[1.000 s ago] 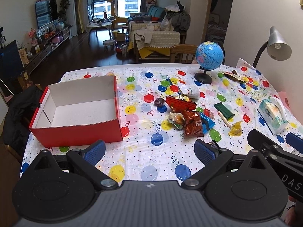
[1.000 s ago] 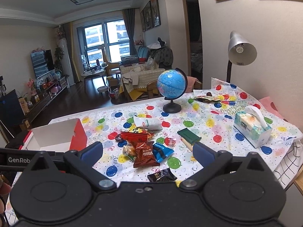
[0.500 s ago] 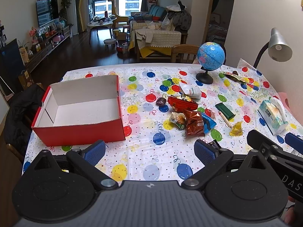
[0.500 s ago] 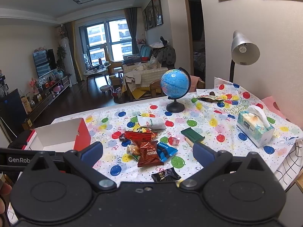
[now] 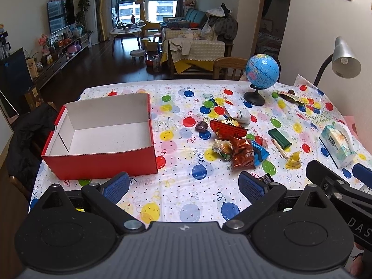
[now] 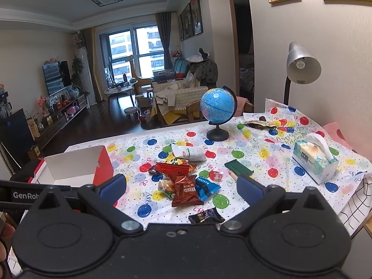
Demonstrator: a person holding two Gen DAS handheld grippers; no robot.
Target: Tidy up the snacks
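Observation:
An empty red box (image 5: 102, 160) (image 6: 102, 165) with white inside stands on the left of the table. Right of it lies a heap of several snack packets: a brown bag (image 5: 243, 154) (image 6: 184, 189), a red packet (image 5: 224, 129) (image 6: 173, 167), a blue packet (image 5: 260, 152) (image 6: 205, 187), a white pouch (image 5: 238, 114) (image 6: 189, 153) and a small black packet (image 6: 207, 216) nearest the front. My left gripper (image 5: 183, 187) hovers open above the front edge, holding nothing. My right gripper (image 6: 181, 189) is open too, short of the heap.
A blue globe (image 5: 262, 69) and a grey desk lamp (image 5: 345, 58) stand at the back right. A tissue box (image 5: 337, 144) sits near the right edge, with a green box (image 5: 279, 137) and a yellow wrapper (image 5: 293, 160) beside the heap. A wooden chair (image 5: 229, 66) stands behind the table.
Both cameras have risen or tilted slightly, so the table sits a little lower in view. No object has moved and both grippers stay open.

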